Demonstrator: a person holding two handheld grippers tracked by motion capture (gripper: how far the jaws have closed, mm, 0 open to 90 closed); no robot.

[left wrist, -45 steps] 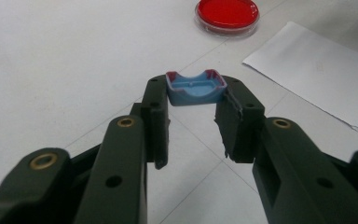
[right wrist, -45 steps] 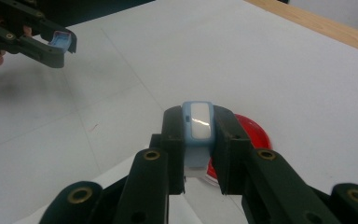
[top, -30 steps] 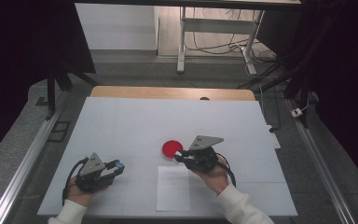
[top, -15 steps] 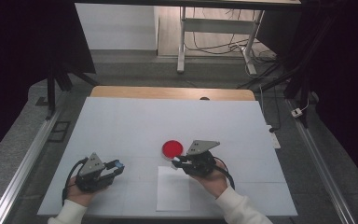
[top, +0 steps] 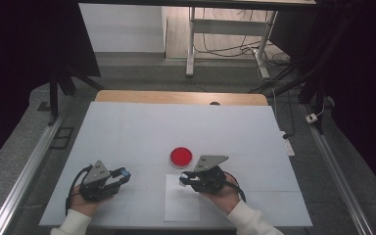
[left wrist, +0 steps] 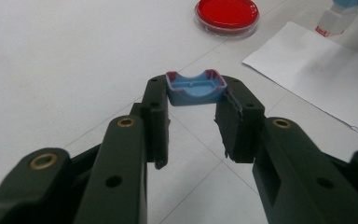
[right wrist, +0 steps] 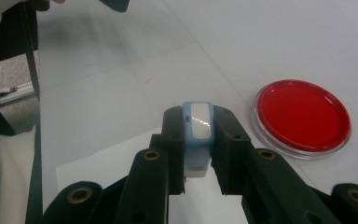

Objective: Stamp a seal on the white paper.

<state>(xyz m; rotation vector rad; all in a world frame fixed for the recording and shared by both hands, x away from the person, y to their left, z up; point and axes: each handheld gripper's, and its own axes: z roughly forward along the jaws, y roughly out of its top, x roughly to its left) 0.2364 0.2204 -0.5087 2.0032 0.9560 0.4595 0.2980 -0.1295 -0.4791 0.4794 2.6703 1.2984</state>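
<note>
Blue plastic cap [left wrist: 196,88] clamped at left gripper [left wrist: 193,114] jaw tips. Right gripper [right wrist: 198,140] jaws clamp blue-and-white block [right wrist: 199,135] above white paper sheet [top: 182,208], near red round dish [top: 181,156].

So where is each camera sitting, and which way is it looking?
High view: above the person's side, looking forward and down at the white table; shows both hands, the left gripper and right gripper.
Left gripper view: rides the left gripper, looking along its jaws, shut on a blue cap.
Right gripper view: rides the right gripper, jaws shut on a blue stamp.
All three share the red dish and white paper.
</note>
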